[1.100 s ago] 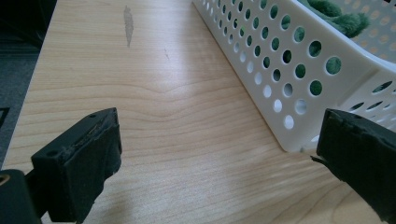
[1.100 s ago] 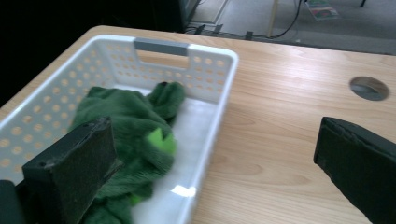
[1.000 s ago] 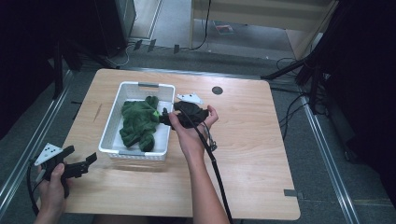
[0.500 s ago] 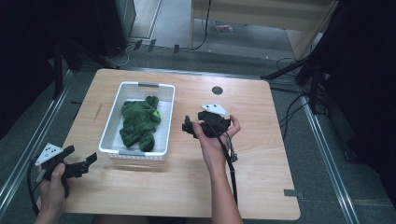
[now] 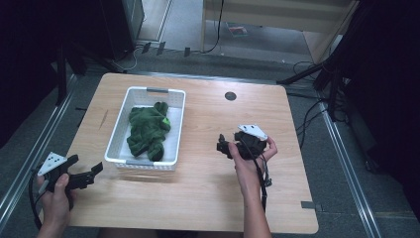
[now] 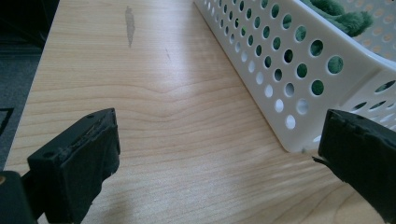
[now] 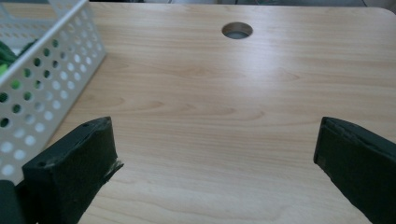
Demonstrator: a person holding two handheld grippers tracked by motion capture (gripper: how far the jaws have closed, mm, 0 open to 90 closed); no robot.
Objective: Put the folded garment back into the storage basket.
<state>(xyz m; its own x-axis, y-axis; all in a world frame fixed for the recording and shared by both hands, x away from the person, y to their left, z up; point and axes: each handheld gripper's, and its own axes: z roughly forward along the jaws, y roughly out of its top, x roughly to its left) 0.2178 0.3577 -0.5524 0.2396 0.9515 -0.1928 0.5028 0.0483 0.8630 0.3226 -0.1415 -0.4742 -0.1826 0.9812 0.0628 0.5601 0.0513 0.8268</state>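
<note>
While both tongs gape empty, green cloth (image 5: 148, 131) lies seemingly lengthwise along white basket (image 5: 121, 124).

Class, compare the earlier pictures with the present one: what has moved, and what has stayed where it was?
The right gripper has drawn back from the basket toward the person, to the right over bare table, fingers open and empty. The green cloth lies in the basket as before, and the left gripper stays at the near left corner.

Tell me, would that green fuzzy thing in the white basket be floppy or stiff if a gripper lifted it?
Probably floppy: the green plush cloth lies crumpled and folded in the white basket. It looks soft and light, so it would likely droop from the jaws. Its fuzzy surface should grip rather than slip.
</note>
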